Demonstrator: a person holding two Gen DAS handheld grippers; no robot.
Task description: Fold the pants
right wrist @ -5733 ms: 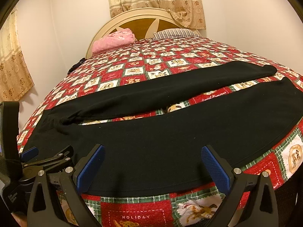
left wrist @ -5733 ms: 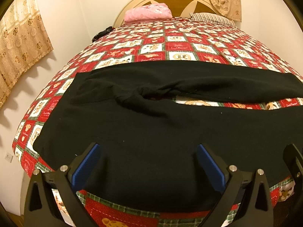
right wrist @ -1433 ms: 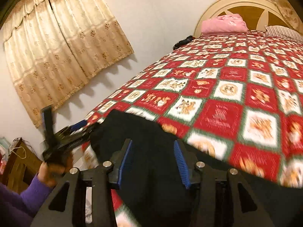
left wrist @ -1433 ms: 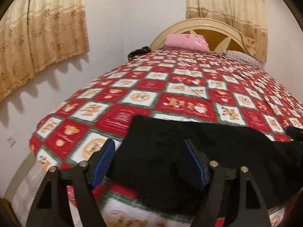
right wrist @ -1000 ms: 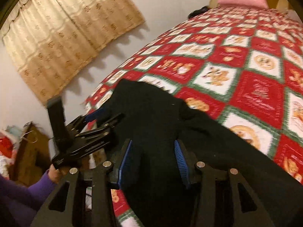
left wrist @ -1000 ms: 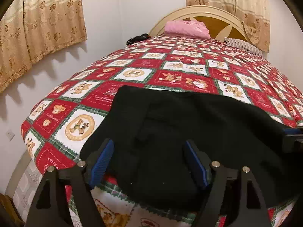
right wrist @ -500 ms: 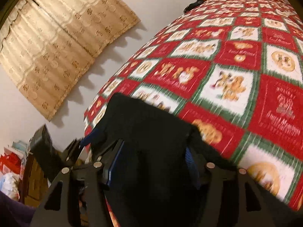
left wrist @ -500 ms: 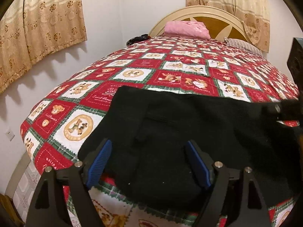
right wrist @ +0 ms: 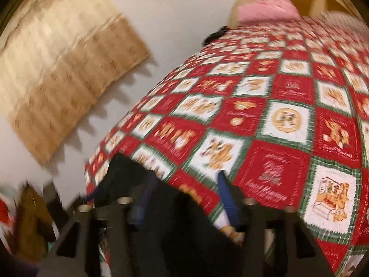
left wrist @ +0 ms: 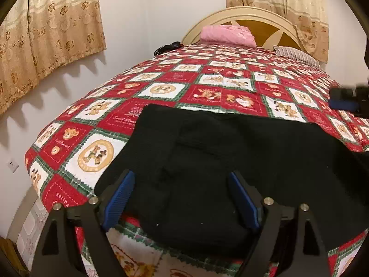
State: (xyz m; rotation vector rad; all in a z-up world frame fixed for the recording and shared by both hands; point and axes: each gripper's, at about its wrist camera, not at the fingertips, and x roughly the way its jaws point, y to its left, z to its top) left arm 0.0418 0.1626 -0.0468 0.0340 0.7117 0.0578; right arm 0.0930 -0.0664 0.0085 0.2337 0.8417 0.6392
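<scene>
Both grippers' fingers over black pants (left wrist: 230, 157)

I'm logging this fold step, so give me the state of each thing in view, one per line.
Pants: folded into a black stack near the quilt's near edge.
Left tool: open, over the pants, gripping nothing.
Right tool: blurred, apparently open, holding nothing.
Quilt: spread flat over the bed.
Pink pillow: lying at the headboard.
Curtains: drawn.
</scene>
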